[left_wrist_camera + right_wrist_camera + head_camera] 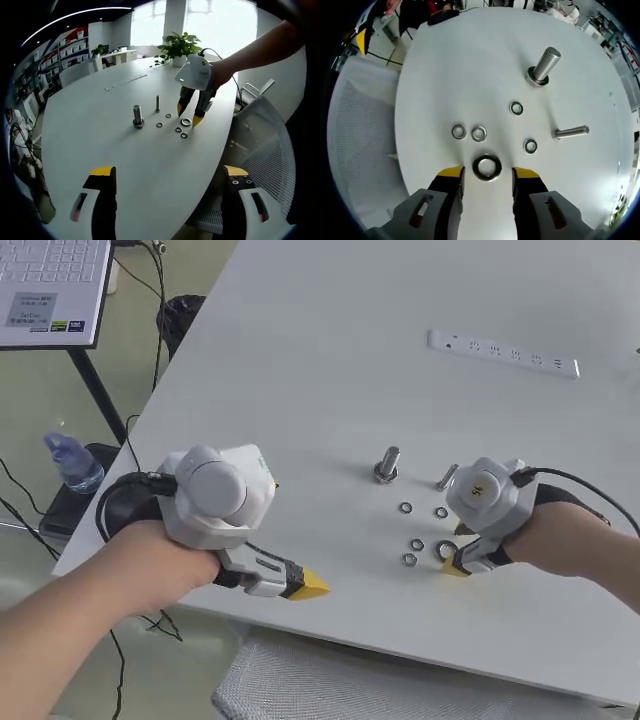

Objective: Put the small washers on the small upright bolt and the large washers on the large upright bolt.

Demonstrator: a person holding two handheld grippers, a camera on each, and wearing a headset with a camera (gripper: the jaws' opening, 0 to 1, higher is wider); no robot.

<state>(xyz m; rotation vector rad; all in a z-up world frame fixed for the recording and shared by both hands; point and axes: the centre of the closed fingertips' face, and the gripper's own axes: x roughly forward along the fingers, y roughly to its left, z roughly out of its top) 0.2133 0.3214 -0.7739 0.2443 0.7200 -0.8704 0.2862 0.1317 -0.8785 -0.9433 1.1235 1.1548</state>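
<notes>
A large upright bolt (387, 464) (543, 65) (137, 115) and a thin small upright bolt (447, 477) (571, 132) (158, 102) stand on the white table (330, 360). Several small washers (405, 507) (479, 133) lie flat in front of them. A large washer (446, 550) (487, 167) (186, 121) lies on the table between the open jaws of my right gripper (452, 562) (487, 175) (188, 116), which points down at it. My left gripper (300, 583) (170, 200) is open with nothing in it, near the table's front edge, well left of the washers.
A white power strip (505, 352) lies at the far right of the table. A mesh chair (300, 680) (265, 150) stands below the front edge. A laptop (50, 285) and a water bottle (72, 462) are off the table to the left.
</notes>
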